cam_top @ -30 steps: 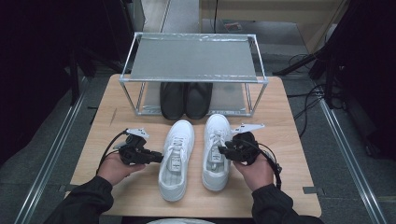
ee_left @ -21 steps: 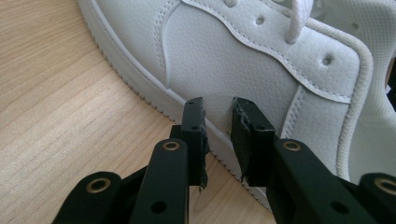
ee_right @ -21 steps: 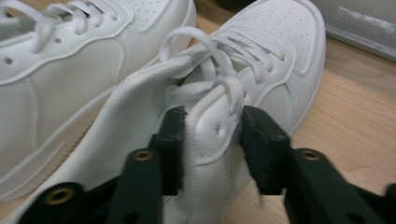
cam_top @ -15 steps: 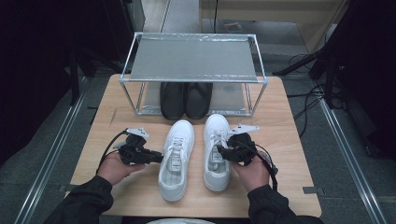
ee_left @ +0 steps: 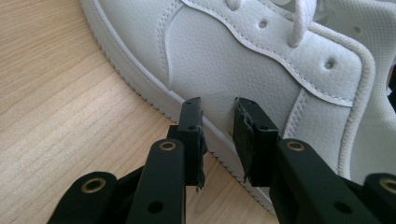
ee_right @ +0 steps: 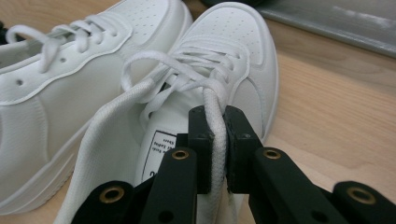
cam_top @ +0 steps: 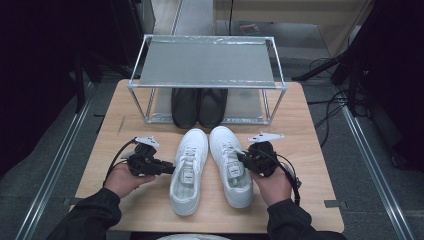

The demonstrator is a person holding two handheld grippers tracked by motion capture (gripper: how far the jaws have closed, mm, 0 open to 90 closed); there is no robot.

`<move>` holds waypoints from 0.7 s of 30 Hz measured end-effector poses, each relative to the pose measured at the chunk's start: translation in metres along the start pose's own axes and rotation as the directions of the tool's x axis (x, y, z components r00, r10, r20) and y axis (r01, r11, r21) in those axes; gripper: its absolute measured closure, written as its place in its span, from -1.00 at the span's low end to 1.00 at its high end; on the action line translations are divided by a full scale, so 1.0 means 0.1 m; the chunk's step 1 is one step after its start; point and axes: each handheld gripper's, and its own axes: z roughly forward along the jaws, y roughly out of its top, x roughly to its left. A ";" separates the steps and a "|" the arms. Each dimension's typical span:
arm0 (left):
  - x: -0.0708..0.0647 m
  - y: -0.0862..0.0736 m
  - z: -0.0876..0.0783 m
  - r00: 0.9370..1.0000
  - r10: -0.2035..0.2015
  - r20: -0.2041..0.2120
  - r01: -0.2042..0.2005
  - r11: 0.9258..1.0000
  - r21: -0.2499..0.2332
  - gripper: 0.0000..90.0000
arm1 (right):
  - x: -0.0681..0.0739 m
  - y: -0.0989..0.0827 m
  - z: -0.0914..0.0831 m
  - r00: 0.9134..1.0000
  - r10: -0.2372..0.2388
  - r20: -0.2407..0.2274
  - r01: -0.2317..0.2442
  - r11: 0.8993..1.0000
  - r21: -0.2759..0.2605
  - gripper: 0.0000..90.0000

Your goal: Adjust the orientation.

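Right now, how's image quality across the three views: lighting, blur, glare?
High view: table evenly lit, surroundings near black, black shoes shadowed under the rack, slightly soft. Left gripper view: sneaker sharp, no glare; the hand-held gripper's near parts blur at the bottom edge. Right gripper view: lace between the jaws sharp, toe and rack edge soft, mild sheen on that metal.

- Wooden table (cam_top: 310, 150) on grey floor (cam_top: 45, 165); metal rails (cam_top: 372, 170) either side.
- Metal rack (cam_top: 207, 62) at table's far edge (black shoes (cam_top: 199, 106) beneath).
- Surroundings dark; cables (cam_top: 325, 65) on the right.
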 end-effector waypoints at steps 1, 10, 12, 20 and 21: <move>0.00 0.00 0.00 1.000 0.001 -0.002 -0.001 1.000 0.001 0.62 | 0.02 -0.01 0.00 1.000 0.000 -0.007 0.000 1.000 0.003 0.87; 0.00 0.00 0.00 1.000 0.002 -0.001 -0.002 1.000 0.002 0.61 | 0.08 -0.06 0.00 0.997 -0.059 -0.049 0.061 0.998 0.032 0.62; 0.00 0.00 0.00 1.000 0.003 -0.003 -0.003 1.000 0.003 0.61 | 0.08 -0.06 -0.01 0.996 -0.059 -0.063 0.061 0.998 0.029 0.56; 0.03 -0.01 -0.01 1.000 -0.021 -0.009 0.021 1.000 0.004 0.67 | -0.09 -0.01 -0.32 0.983 -0.061 -0.173 0.042 0.993 -0.110 0.84; 0.03 -0.01 -0.01 1.000 -0.021 -0.008 0.021 1.000 0.007 0.67 | -0.13 -0.02 -0.31 0.985 -0.054 -0.164 0.037 0.994 -0.106 0.93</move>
